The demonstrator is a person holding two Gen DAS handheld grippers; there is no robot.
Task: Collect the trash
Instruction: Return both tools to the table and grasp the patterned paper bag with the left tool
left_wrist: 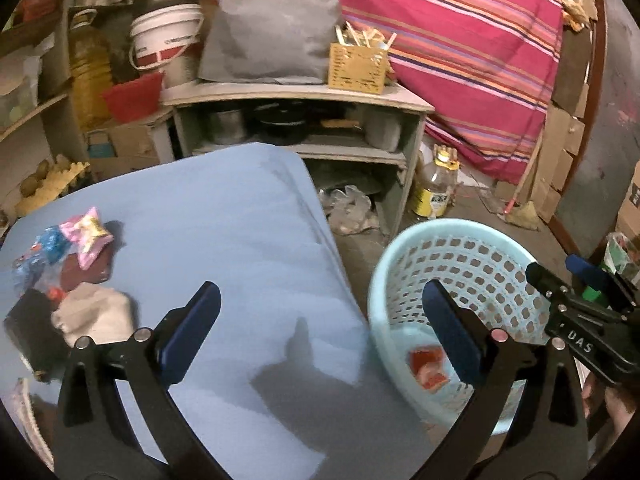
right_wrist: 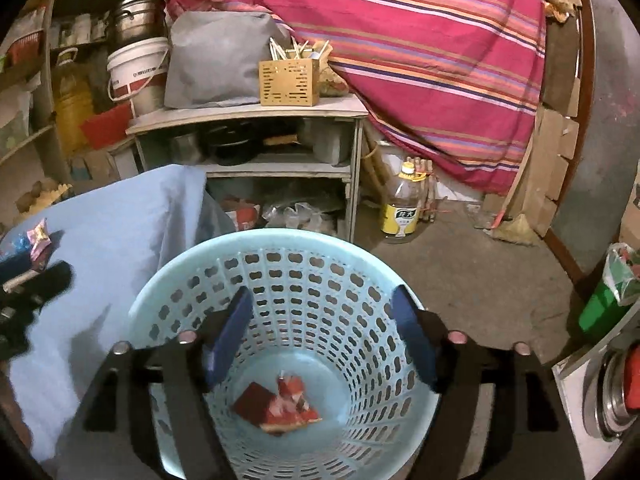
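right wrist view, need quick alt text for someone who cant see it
The right gripper hangs open over a light blue perforated basket, with red wrappers lying on the basket's bottom. A table under a blue cloth stands to the left, cluttered shelves and a striped blanket behind.

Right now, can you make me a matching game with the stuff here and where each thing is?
Things:
1. red wrapper
2. pink wrapper
3. oil bottle
4. yellow box

Places:
A. on the floor by the striped blanket
B. on top of the shelf
C. at the bottom of the basket
D. on the blue table

Pairs: 1-C, 2-D, 3-A, 4-B
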